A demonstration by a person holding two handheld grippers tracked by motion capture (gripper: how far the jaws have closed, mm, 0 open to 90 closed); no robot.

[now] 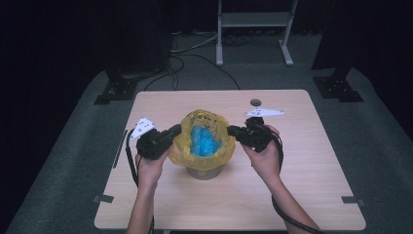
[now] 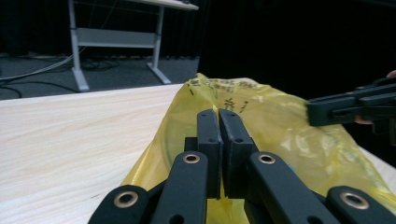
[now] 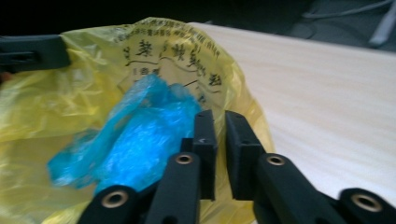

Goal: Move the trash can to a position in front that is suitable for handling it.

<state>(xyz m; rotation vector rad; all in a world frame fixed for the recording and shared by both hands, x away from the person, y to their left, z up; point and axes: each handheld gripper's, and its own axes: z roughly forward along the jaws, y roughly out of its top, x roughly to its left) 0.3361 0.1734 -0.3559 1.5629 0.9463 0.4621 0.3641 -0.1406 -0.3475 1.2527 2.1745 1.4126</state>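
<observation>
A yellow plastic bag point(image 1: 181, 151) point(image 2: 280, 126) point(image 3: 42, 107) with black print lines a small round bin point(image 1: 205, 172) at the table's middle, its mouth spread wide. Crumpled blue plastic point(image 1: 204, 141) point(image 3: 140, 135) lies inside it. My left gripper point(image 1: 178, 129) point(image 2: 218, 112) is at the bag's left rim, jaws pressed together on the yellow film. At the right rim, my right gripper point(image 1: 230, 130) point(image 3: 219, 114) has its jaws nearly together with yellow film in the narrow gap. Each gripper view also shows the other gripper's tip across the bag.
The bin stands on a light wooden table point(image 1: 302, 185) with a small dark hole point(image 1: 255, 102) near its far edge. Beyond it are a white table frame point(image 1: 253, 19), black stand bases point(image 1: 114, 90) point(image 1: 338, 87) and cables point(image 1: 195, 48) on grey carpet.
</observation>
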